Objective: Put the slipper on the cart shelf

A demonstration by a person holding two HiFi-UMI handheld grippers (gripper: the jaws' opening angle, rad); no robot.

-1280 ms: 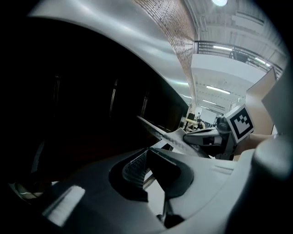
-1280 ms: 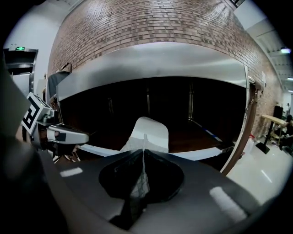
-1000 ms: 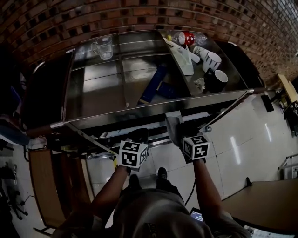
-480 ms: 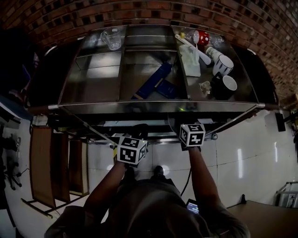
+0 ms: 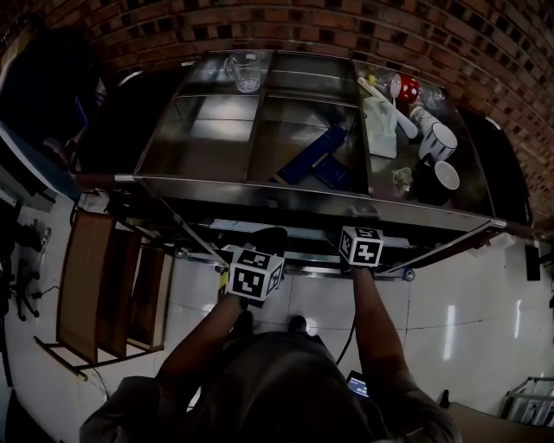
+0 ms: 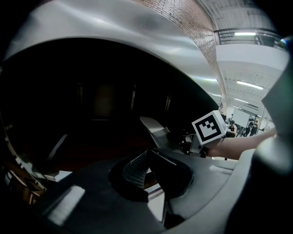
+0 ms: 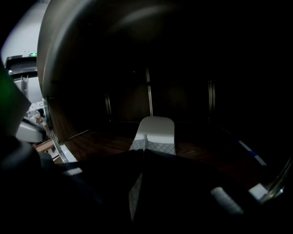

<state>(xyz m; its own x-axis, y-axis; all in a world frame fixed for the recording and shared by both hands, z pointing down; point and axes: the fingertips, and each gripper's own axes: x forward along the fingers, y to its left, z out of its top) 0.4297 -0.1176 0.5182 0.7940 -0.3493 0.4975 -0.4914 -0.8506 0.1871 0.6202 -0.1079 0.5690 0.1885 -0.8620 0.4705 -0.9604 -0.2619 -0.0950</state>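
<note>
In the right gripper view, my right gripper (image 7: 144, 150) is shut on a pale grey slipper (image 7: 153, 131). The slipper's sole points into the dark lower shelf (image 7: 206, 153) of the cart. My left gripper (image 6: 147, 157) is shut on a dark slipper (image 6: 135, 168) with a mesh insole. The grey slipper (image 6: 154, 131) and the right gripper's marker cube (image 6: 208, 128) show beyond it. In the head view both grippers, left (image 5: 254, 275) and right (image 5: 360, 246), sit at the cart's front edge (image 5: 286, 201), below its top. The dark slipper (image 5: 270, 238) shows just ahead of the left cube.
The steel cart top (image 5: 208, 138) carries a glass jug (image 5: 245, 70), blue items (image 5: 313, 157), white cloth (image 5: 381, 128), mugs (image 5: 440, 138) and a red can (image 5: 407, 86). A brick wall (image 5: 286, 26) stands behind. Wooden frames (image 5: 99, 285) lean at left on the tiled floor (image 5: 467, 294).
The right gripper has pushed forward, and the grey slipper has gone under the cart top, out of the head view. The left gripper has held its place with the dark slipper.
</note>
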